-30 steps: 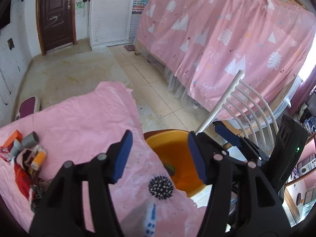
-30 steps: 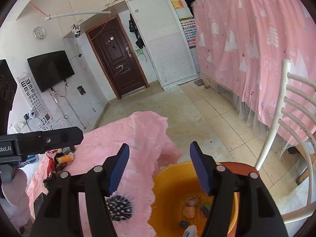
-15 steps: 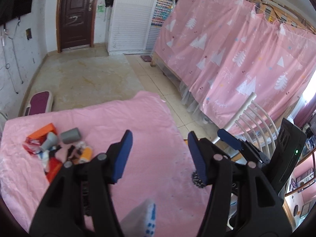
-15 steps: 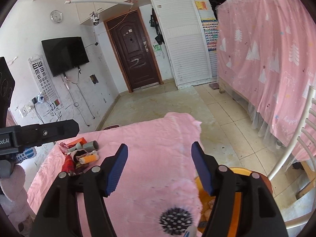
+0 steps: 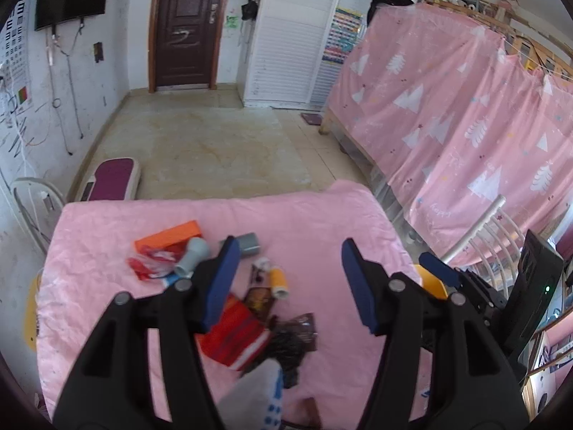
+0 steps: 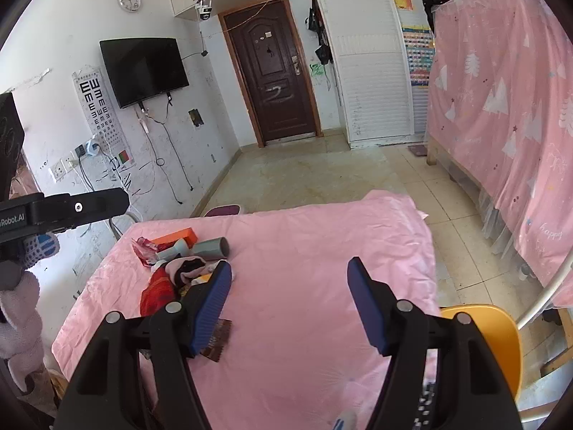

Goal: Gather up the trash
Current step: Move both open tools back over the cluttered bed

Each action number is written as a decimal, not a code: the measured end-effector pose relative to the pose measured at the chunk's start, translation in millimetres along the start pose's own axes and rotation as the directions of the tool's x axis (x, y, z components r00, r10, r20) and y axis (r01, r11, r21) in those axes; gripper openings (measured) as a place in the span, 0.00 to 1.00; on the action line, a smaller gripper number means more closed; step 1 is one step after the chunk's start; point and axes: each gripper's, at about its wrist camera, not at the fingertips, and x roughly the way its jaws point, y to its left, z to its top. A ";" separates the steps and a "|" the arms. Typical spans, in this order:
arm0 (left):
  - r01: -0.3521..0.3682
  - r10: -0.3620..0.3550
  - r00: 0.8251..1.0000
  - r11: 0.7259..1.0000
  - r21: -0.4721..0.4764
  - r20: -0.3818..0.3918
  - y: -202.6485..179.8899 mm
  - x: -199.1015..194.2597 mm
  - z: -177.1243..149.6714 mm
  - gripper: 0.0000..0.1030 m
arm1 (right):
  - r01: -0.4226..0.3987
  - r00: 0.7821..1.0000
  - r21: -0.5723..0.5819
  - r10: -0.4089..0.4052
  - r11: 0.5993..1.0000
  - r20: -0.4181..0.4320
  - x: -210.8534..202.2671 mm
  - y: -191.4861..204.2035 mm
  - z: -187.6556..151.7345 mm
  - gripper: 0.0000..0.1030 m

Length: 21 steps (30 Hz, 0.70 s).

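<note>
A heap of trash lies on the pink-covered table (image 5: 315, 225): an orange box (image 5: 168, 234), a grey tube (image 5: 250, 243), a grey funnel-shaped piece (image 5: 193, 254), an orange bottle (image 5: 277, 281), a red wrapper (image 5: 232, 333) and a dark wrapper (image 5: 293, 337). My left gripper (image 5: 288, 283) is open and empty, just above the heap. My right gripper (image 6: 288, 302) is open and empty, to the right of the heap (image 6: 179, 265). The orange bin (image 6: 490, 340) stands by the table's right edge.
A white chair (image 5: 490, 236) stands beside the bin. A pink curtain (image 5: 447, 125) hangs on the right. A purple scale (image 5: 112, 179) lies on the tiled floor beyond the table. A brown door (image 6: 275, 79) is at the back.
Both grippers have swung left from over the orange bin to over the table. The trash heap now lies between the left gripper's fingers. Both stayed open.
</note>
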 end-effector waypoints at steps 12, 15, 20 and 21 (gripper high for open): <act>-0.129 0.128 0.992 0.990 -0.056 -0.022 85.5 15.7 -1.8 0.58 | -0.071 0.991 -0.090 0.060 0.993 -0.119 42.5 53.7 -17.5 0.56; -0.156 0.154 0.987 0.986 -0.059 -0.050 108.6 26.7 -3.3 0.58 | -0.079 0.989 -0.096 0.066 0.992 -0.134 47.7 58.3 -18.9 0.57; -0.174 0.168 0.982 0.983 -0.061 -0.092 123.9 45.8 -4.1 0.58 | -0.091 0.986 -0.107 0.075 0.990 -0.149 52.9 67.0 -21.8 0.58; -0.175 0.168 0.981 0.983 -0.060 -0.100 125.9 50.9 -4.6 0.58 | -0.094 0.985 -0.110 0.076 0.989 -0.154 54.2 69.0 -22.3 0.58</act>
